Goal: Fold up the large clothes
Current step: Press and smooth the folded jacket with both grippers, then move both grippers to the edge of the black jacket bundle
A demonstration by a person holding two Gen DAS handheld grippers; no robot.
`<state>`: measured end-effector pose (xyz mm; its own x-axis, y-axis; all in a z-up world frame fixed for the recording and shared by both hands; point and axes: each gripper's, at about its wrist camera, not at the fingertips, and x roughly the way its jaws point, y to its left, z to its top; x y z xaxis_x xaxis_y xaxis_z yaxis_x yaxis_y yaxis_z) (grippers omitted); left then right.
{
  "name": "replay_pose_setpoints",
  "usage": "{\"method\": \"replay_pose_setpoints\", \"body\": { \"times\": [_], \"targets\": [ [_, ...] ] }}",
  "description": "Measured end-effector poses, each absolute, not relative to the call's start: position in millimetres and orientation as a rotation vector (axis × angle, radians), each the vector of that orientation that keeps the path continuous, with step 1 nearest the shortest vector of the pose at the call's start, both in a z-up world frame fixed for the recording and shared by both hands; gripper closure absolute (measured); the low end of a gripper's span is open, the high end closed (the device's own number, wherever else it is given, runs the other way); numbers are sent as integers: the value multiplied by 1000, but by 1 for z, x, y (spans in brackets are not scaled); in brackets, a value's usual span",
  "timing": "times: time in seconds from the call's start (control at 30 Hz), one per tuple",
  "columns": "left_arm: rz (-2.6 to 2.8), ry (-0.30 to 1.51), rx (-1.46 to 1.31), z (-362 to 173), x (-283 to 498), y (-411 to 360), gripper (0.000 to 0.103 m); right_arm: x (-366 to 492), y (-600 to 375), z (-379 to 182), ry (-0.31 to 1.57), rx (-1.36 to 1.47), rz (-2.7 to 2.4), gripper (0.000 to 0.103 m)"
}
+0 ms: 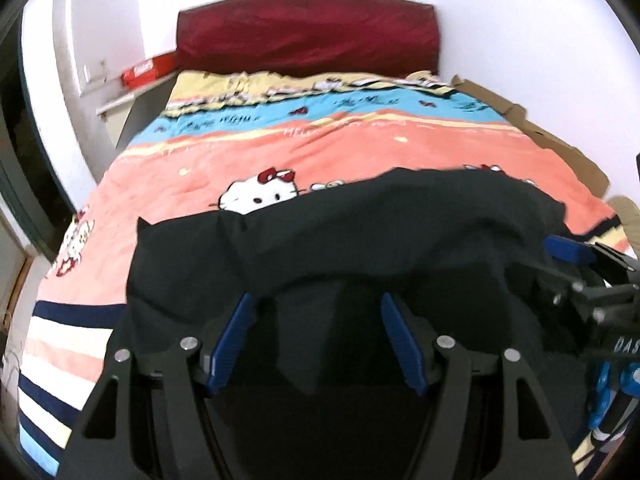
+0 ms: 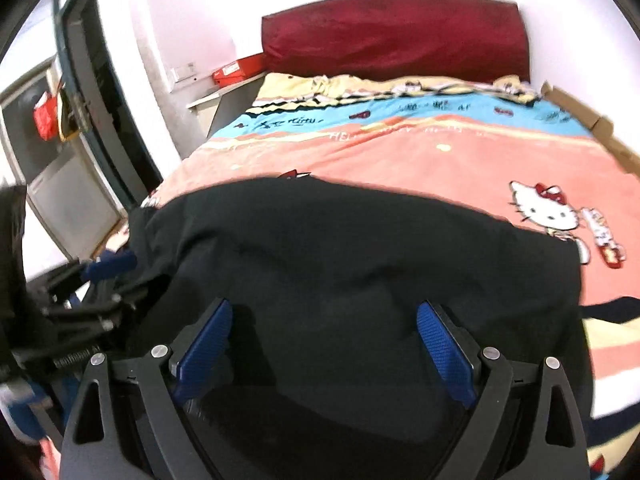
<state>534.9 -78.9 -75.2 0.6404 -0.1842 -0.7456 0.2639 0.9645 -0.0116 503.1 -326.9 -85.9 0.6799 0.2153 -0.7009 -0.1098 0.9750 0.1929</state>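
Only the left wrist view shows the striped near-left edge of the cartoon-cat bedspread (image 1: 360,148); only the right wrist view shows a dark doorway (image 2: 100,92) far left. The left gripper (image 1: 316,340) stands wide open, blue pads clear of cloth, the black fabric garment (image 1: 360,232) spread just ahead and below. The right gripper (image 2: 324,352) is equally spread, holding nothing, over the same garment (image 2: 340,248). Beyond the garment's far edge, bare bedspread (image 2: 440,160) runs to the dark red headboard (image 2: 396,36).
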Motion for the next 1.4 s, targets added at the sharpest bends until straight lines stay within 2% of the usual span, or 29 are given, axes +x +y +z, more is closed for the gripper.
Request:
{"method": "replay_pose_setpoints", "body": {
  "times": [0.2, 0.33, 0.57, 0.67, 0.83, 1.0, 1.4],
  "targets": [
    [-164, 950, 36, -88, 578, -53, 37, 552, -363, -96, 859, 226, 97, 10],
    [-63, 945, 39, -83, 581, -25, 37, 555, -388, -100, 882, 241, 1, 10],
    [-111, 766, 12, -59, 522, 10, 37, 491, -380, -72, 748, 142, 56, 10],
    [-142, 784, -1, -70, 496, 13, 37, 459, -371, -75, 724, 134, 114, 10],
    [-111, 871, -15, -96, 477, 32, 37, 434, -375, -102, 825, 157, 100, 10],
    [-66, 878, -17, -76, 459, 50, 37, 404, -401, -98, 844, 192, 14, 9],
    [-105, 823, -84, -22, 366, 73, 37, 304, -407, -31, 805, 188, -32, 8]
  ]
}}
